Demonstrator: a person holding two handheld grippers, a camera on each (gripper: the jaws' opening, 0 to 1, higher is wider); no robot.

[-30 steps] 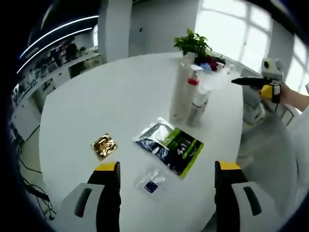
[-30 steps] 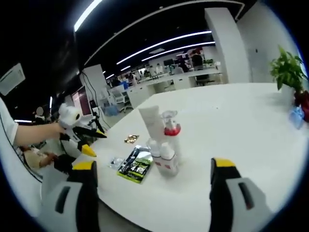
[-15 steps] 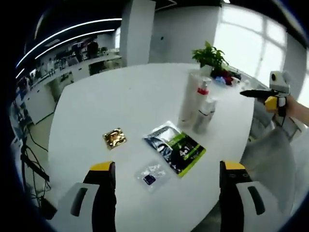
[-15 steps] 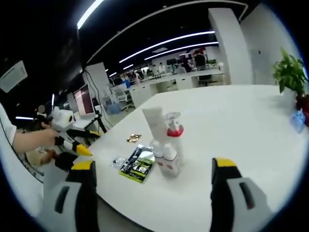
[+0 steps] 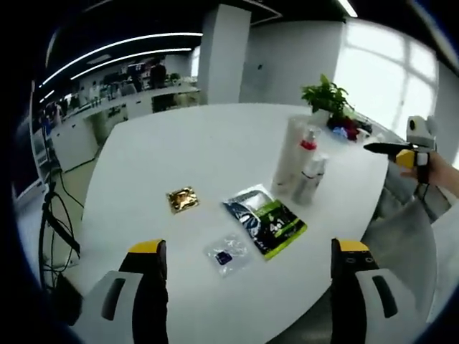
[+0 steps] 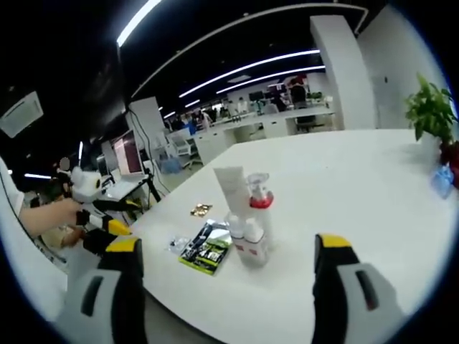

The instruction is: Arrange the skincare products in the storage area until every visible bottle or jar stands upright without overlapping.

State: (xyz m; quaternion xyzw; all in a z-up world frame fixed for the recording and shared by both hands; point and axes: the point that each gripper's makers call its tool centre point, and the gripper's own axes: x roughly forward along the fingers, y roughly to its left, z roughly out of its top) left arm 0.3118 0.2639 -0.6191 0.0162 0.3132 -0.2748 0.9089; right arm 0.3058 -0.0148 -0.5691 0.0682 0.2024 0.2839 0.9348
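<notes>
A cluster of skincare products stands upright on the round white table [image 5: 186, 150]: a tall white tube [image 5: 290, 153], a pump bottle with a red collar [image 5: 308, 145] and a small white bottle [image 5: 313, 179]. From the right gripper view, the tube [image 6: 231, 192], the pump bottle [image 6: 259, 206] and two small bottles [image 6: 245, 241] stand close together. My left gripper [image 5: 249, 249] is open and empty, short of the table's near edge. My right gripper [image 6: 227, 244] is open and empty too, off the table; it also appears at the right [image 5: 396, 148].
Flat on the table lie a green and black sachet [image 5: 266, 219], a gold sachet [image 5: 182, 198] and a small clear packet [image 5: 226, 254]. A potted plant [image 5: 326, 97] and small coloured items [image 6: 441, 178] sit at the far edge. Office desks lie beyond.
Both views have drawn back from the table, the left one more, so the products look smaller. The bottles and sachets have not moved. Both grippers stay open.
</notes>
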